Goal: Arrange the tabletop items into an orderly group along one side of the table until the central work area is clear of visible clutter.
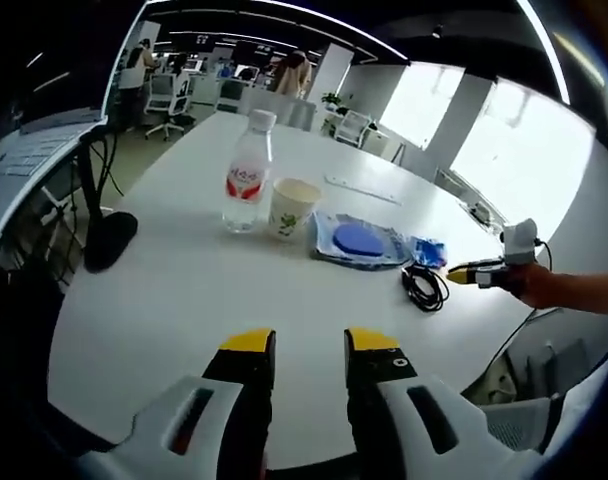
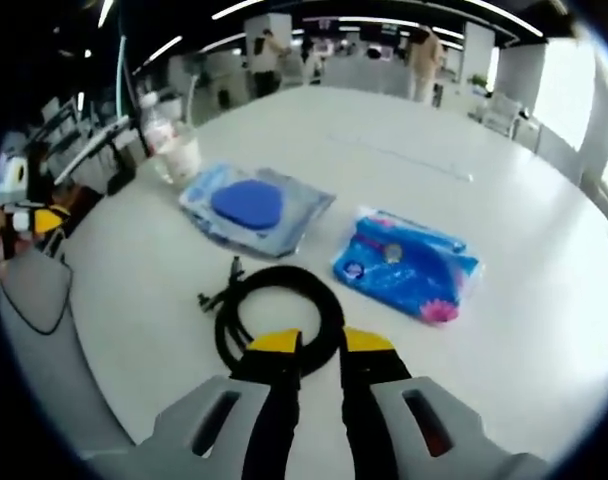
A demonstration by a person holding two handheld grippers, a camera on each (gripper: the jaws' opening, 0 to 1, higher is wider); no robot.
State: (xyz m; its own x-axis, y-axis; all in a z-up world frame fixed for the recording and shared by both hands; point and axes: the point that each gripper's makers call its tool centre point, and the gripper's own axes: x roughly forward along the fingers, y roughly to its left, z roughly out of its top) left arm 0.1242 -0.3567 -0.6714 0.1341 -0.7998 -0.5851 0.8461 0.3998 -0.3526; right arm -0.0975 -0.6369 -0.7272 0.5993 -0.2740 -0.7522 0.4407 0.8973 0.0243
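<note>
Items already sit in a rough row along one side of the white tabletop point(image 1: 184, 290): water bottle point(image 1: 248, 172), paper cup point(image 1: 292, 207) just beside it, clear bag with a blue disc point(image 1: 358, 241), blue tissue pack point(image 1: 429, 250), then the coiled black cable point(image 1: 424, 285) at the end. Judging by this, grouping is mostly done; the cable looks like the piece left to tidy.

Left claw point(image 1: 310, 345) hovers over bare tabletop, jaws a little apart, holding nothing.

Right claw point(image 2: 319, 345) is at the near edge of the cable point(image 2: 277, 315), jaws narrowly parted, tips over the coil; can't tell if it's pinching the cable.

Left gripper view gives the whole row plus the right gripper coming in from the right. Right gripper view gives close detail: cable coil with its plug ends, tissue pack point(image 2: 407, 264), bag point(image 2: 255, 208).
</note>
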